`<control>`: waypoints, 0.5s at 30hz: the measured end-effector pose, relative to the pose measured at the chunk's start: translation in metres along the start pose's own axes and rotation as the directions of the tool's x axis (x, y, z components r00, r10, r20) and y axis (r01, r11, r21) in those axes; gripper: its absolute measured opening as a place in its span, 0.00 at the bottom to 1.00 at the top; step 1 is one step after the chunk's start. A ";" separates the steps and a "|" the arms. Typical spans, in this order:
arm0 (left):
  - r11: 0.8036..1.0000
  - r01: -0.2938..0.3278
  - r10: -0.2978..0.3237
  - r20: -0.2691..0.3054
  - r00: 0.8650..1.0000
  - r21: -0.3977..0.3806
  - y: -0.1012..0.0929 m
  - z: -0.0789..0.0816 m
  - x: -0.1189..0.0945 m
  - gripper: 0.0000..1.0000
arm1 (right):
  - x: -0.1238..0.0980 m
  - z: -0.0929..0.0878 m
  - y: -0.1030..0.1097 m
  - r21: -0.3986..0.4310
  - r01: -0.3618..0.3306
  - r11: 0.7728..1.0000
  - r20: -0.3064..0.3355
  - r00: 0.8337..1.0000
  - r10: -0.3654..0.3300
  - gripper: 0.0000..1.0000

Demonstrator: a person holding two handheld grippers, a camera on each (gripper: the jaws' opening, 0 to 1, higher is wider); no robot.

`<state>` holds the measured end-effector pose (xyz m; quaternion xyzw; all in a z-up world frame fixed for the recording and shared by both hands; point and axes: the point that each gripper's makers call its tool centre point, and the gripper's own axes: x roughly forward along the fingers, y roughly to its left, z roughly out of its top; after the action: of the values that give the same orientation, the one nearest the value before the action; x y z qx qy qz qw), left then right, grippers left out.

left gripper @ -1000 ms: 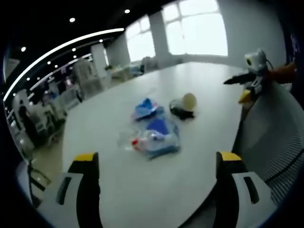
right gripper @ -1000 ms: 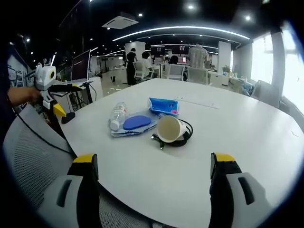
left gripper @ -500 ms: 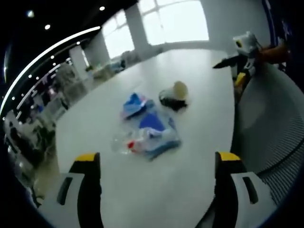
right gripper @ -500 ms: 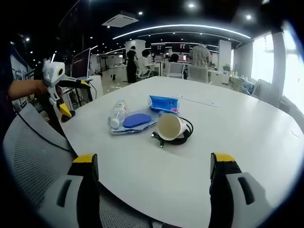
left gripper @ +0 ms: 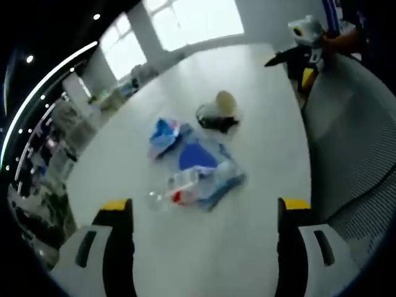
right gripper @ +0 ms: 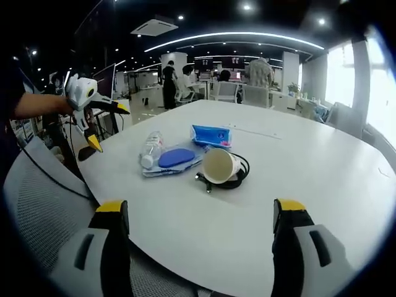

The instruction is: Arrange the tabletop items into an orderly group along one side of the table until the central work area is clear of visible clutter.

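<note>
White table [right gripper: 322, 185] carries my clutter mid-surface, bottle [right gripper: 149, 150] beside blue pouch [right gripper: 176, 158], cup [right gripper: 219, 166] tipped on black cable [right gripper: 241, 175], while left gripper [left gripper: 201, 247] and right gripper [right gripper: 201, 244] hover, jaws spread, holding nothing.

The surface [right gripper: 322, 179] is plain white. On it lie a clear bottle [right gripper: 149, 150] with a red label, a blue oval pad [right gripper: 176, 158] on a pale blue pouch, a bright blue packet [right gripper: 211, 135] at 12 o'clock, and a cream cup [right gripper: 221, 166] on a black cable [right gripper: 242, 176]. The tongs [right gripper: 201, 223] are grey, black and yellow-tipped.
</note>
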<state>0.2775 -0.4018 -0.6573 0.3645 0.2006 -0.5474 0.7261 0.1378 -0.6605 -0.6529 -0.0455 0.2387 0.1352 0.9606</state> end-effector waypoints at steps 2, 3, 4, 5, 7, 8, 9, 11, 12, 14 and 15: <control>1.000 0.008 -0.008 -0.001 1.000 0.018 0.003 0.002 0.003 0.93 | 0.000 0.000 0.000 0.000 -0.001 1.000 0.002 1.000 0.001 0.96; 1.000 0.013 -0.013 -0.003 1.000 0.023 0.005 0.002 0.005 0.92 | 0.000 0.000 0.001 -0.001 -0.002 1.000 0.002 1.000 0.002 0.96; 0.999 0.020 -0.019 -0.008 1.000 0.036 0.006 0.002 0.006 0.91 | 0.000 0.001 0.001 -0.007 -0.002 1.000 0.004 1.000 0.002 0.96; 0.999 0.022 -0.022 -0.012 1.000 0.045 0.007 0.002 0.008 0.90 | 0.000 0.001 0.001 -0.008 -0.003 1.000 0.005 1.000 0.003 0.96; 0.997 0.031 -0.030 -0.021 0.999 0.071 0.010 0.002 0.010 0.89 | 0.000 0.001 0.002 -0.011 -0.006 1.000 0.006 1.000 0.007 0.96; 0.996 0.037 -0.035 -0.025 0.999 0.083 0.011 0.002 0.012 0.88 | 0.000 0.001 0.002 -0.014 -0.006 1.000 0.005 1.000 0.006 0.96; 0.995 0.040 -0.037 -0.030 0.999 0.092 0.013 0.001 0.013 0.87 | 0.000 0.001 0.002 -0.015 -0.005 1.000 0.005 1.000 0.005 0.96; 0.993 0.042 -0.037 -0.043 0.998 0.114 0.015 0.001 0.015 0.85 | 0.000 0.001 0.002 -0.014 -0.006 1.000 0.005 1.000 0.006 0.96; 0.992 0.040 -0.034 -0.047 0.998 0.121 0.017 0.001 0.016 0.85 | 0.000 0.001 0.002 -0.016 -0.005 1.000 0.005 1.000 0.005 0.96; 0.991 0.037 -0.030 -0.054 0.998 0.128 0.021 0.000 0.018 0.84 | 0.000 0.002 0.002 -0.018 -0.003 1.000 0.006 1.000 0.003 0.96; 0.990 0.038 -0.029 -0.067 0.997 0.138 0.023 -0.002 0.019 0.84 | 0.000 0.002 0.002 -0.018 -0.002 1.000 0.007 1.000 0.003 0.96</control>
<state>0.3058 -0.4099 -0.6645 0.4284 0.1913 -0.5600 0.6829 0.1382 -0.6585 -0.6511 -0.0534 0.2343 0.1387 0.9607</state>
